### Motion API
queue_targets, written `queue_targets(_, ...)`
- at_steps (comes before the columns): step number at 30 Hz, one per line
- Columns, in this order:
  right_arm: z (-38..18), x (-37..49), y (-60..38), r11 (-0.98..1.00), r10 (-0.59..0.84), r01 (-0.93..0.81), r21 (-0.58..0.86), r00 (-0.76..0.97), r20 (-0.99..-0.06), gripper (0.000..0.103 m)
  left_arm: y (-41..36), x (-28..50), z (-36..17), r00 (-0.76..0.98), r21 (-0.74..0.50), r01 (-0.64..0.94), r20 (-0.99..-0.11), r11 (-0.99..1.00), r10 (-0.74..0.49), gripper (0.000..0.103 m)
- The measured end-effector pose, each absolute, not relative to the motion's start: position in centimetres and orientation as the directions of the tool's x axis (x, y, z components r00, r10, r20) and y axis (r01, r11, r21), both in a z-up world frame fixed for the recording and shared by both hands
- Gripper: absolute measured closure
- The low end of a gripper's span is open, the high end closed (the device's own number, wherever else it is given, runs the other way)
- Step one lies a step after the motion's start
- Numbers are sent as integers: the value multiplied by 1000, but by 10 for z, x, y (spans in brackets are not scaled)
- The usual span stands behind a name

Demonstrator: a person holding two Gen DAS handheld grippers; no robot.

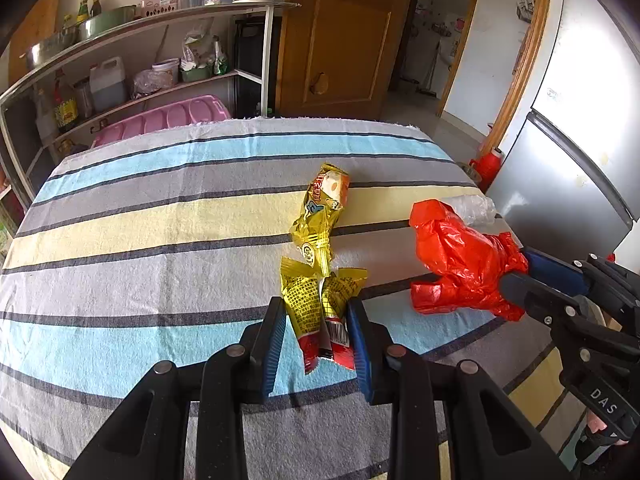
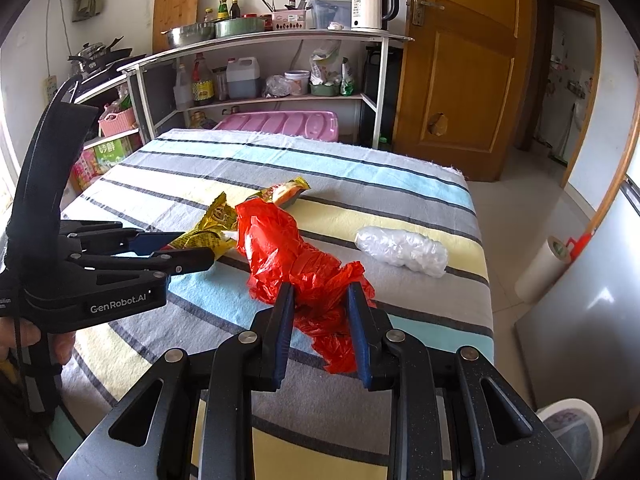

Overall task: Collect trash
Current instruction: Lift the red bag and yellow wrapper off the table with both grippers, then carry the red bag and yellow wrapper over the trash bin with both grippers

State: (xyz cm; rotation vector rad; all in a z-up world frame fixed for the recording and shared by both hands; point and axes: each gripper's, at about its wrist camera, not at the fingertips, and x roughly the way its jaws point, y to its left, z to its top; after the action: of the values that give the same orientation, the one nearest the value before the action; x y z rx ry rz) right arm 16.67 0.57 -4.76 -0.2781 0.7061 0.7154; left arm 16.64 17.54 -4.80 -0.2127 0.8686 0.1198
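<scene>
On striped cloth (image 1: 160, 208), crinkled foil wrapper (image 1: 320, 240), crumpled red bag (image 2: 296, 256)

You're in a home kitchen: upper left, a shelf rack (image 2: 256, 40) holds oil bottles (image 2: 202, 80), pans (image 2: 192, 36), an electric kettle (image 2: 370, 4); a fridge (image 1: 560, 168) stands right.

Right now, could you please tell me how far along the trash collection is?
Nothing looks binned yet. In hand: the left tongs grip the near yellow wrapper, and the right tongs grip the red plastic bag. Left: the far yellow wrapper and the clear plastic wad on the striped cloth.
</scene>
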Motion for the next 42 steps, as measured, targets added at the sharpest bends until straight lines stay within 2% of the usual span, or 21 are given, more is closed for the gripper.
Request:
queue_targets(12,-30,148,-21,758,529,-651,51,566,-632,76,146,129,-19,689,-101,-132,-724,986,18,71)
queue_targets(22,-16,131,-67,809,511,-582,86,623,-592,76,107,121,2,719,-95,-43,-694,995,-35,71)
queue_targets(32,-8,112,-141,893,410,-440,95,707,-576,76,35,126,15,731,-100,125,-663,987,-159,71)
queue_targets(42,-8,94,-226,959,267,-269,84,770,-579,76,-55,135,8,683,-103,297,-672,949,-287,71)
